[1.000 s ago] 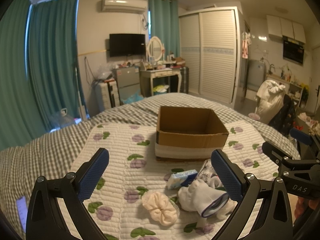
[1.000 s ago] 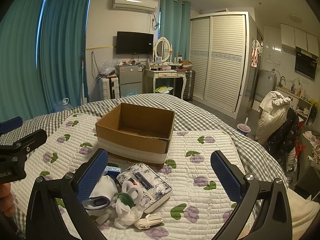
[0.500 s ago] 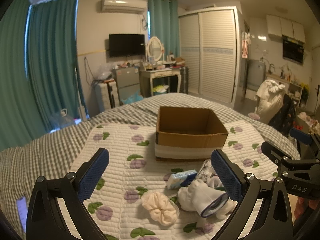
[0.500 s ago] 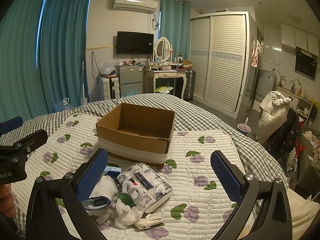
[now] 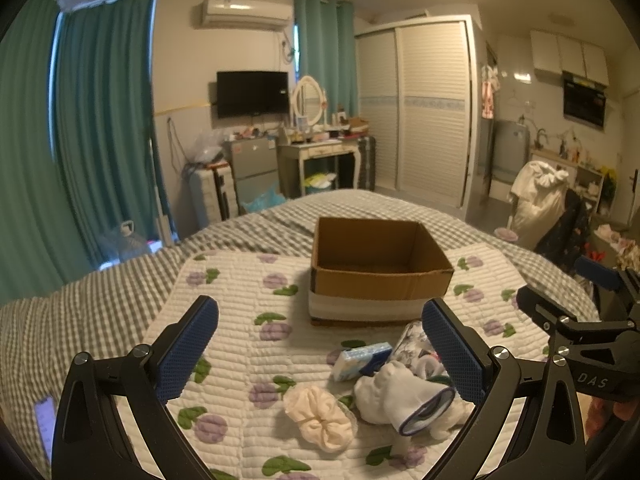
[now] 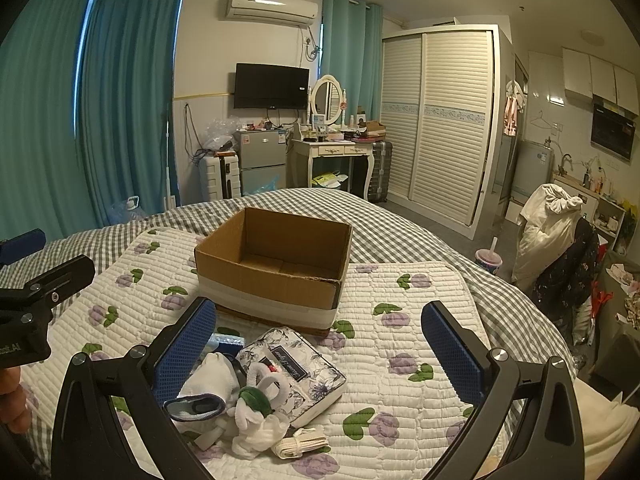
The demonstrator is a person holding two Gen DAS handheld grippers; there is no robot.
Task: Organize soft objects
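An open cardboard box [image 5: 380, 276] [image 6: 276, 268] stands empty on the quilt, beyond a small heap of soft things. In the left wrist view the heap holds a cream scrunchie [image 5: 320, 416], a white sock with a blue cuff [image 5: 404, 398] and a blue tissue pack [image 5: 362, 360]. The right wrist view shows the sock [image 6: 208, 386], a floral pouch [image 6: 296, 368], a white plush with a green part [image 6: 256, 408] and a folded white strap [image 6: 300, 446]. My left gripper [image 5: 320, 344] hovers open above the heap. My right gripper [image 6: 318, 344] is open too, over the pouch.
The floral quilt [image 6: 400, 360] lies on a checked bedspread [image 5: 72, 312]. A phone [image 5: 44, 420] rests at the bed's left edge. Beyond the bed are a dressing table [image 6: 332, 152], a wardrobe [image 6: 440, 128] and a chair piled with clothes [image 6: 560, 248].
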